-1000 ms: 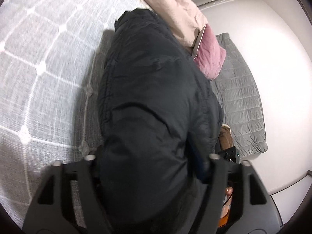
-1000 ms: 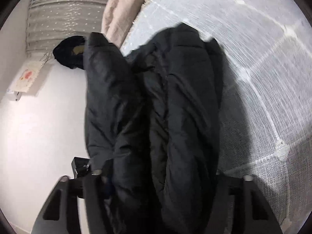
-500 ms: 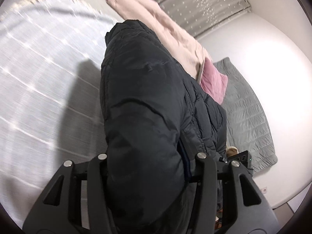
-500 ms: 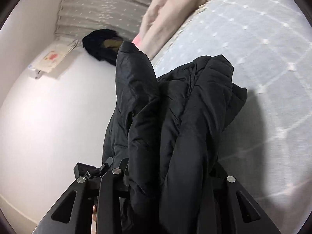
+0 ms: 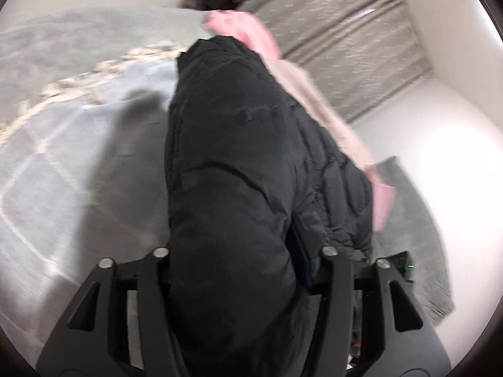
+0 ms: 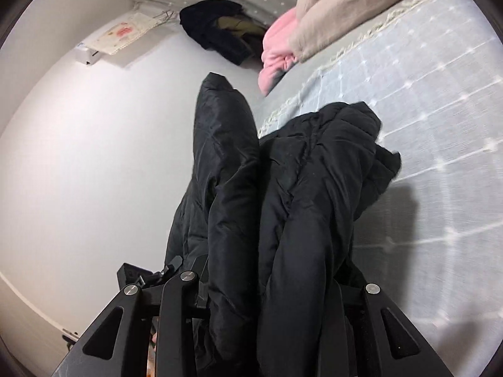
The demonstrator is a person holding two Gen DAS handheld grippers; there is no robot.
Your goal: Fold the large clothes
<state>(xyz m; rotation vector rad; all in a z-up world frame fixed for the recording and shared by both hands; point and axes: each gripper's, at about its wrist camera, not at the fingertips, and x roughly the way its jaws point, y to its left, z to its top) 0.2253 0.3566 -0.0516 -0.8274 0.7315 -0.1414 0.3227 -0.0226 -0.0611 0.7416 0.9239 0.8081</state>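
Observation:
A black puffer jacket (image 5: 232,163) fills the middle of the left wrist view, hanging off the bed. My left gripper (image 5: 242,254) is shut on a thick fold of it. In the right wrist view the same jacket (image 6: 298,207) hangs in bunched folds, one sleeve (image 6: 223,132) sticking up. My right gripper (image 6: 270,282) is shut on the jacket. Both sets of fingertips are buried in the fabric.
A light grey bedspread (image 6: 440,94) with a white grid and fringe lies under the jacket; it also shows in the left wrist view (image 5: 63,157). Beige and pink bedding (image 6: 330,15) is piled at the far end. A dark clothes heap (image 6: 220,31) lies by the curtain.
Both grippers have risen and tilted up with the jacket, lifting it off the bedspread. More of the room, curtain and far bedding has come into view.

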